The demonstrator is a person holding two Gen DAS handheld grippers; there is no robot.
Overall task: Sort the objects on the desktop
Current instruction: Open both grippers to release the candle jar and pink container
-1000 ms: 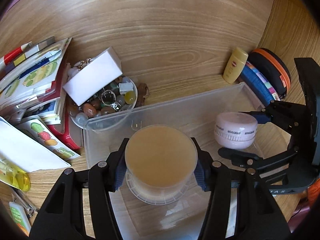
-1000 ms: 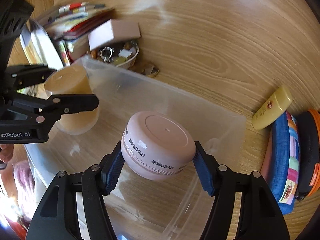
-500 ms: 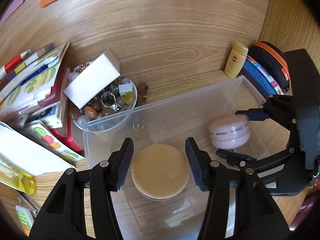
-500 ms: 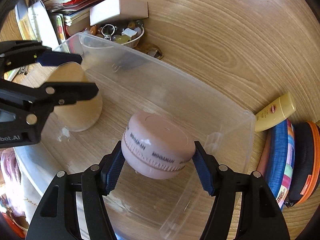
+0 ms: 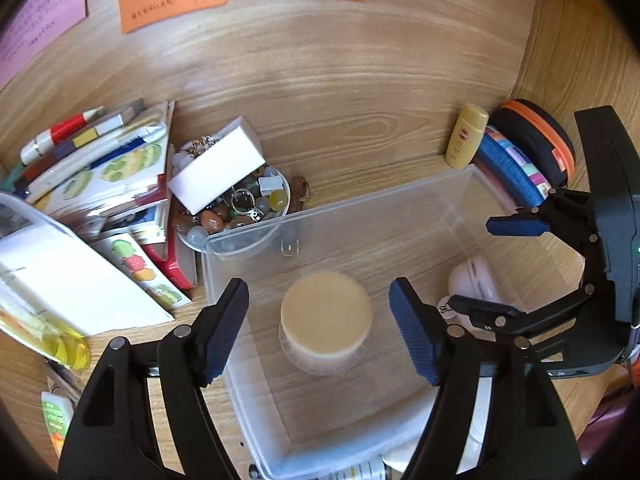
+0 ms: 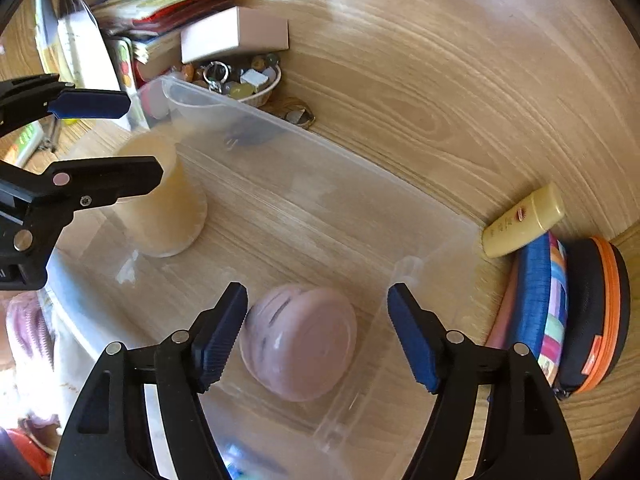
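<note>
A clear plastic bin [image 5: 240, 236] [image 6: 208, 96] sits on the wooden desk. A tan round jar [image 5: 326, 320] [image 6: 160, 200] stands on the bin floor. My left gripper [image 5: 320, 324] is open above it, jaws wide on either side, touching nothing. A pink round jar [image 6: 300, 340] [image 5: 472, 284] lies blurred on the bin floor at the right end. My right gripper [image 6: 316, 336] is open above it, jaws apart from it.
A bowl of beads and rings [image 5: 240, 204] with a white box [image 5: 216, 172] on it sits beyond the bin's left corner. Books and pens [image 5: 100, 160] lie left. A yellow bottle [image 5: 466, 140] [image 6: 520, 220] and round zip cases [image 5: 536, 152] [image 6: 572, 312] lie right.
My right gripper opened and let go of the pink jar, which dropped to the bin floor. My left gripper opened wider and rose away from the tan jar.
</note>
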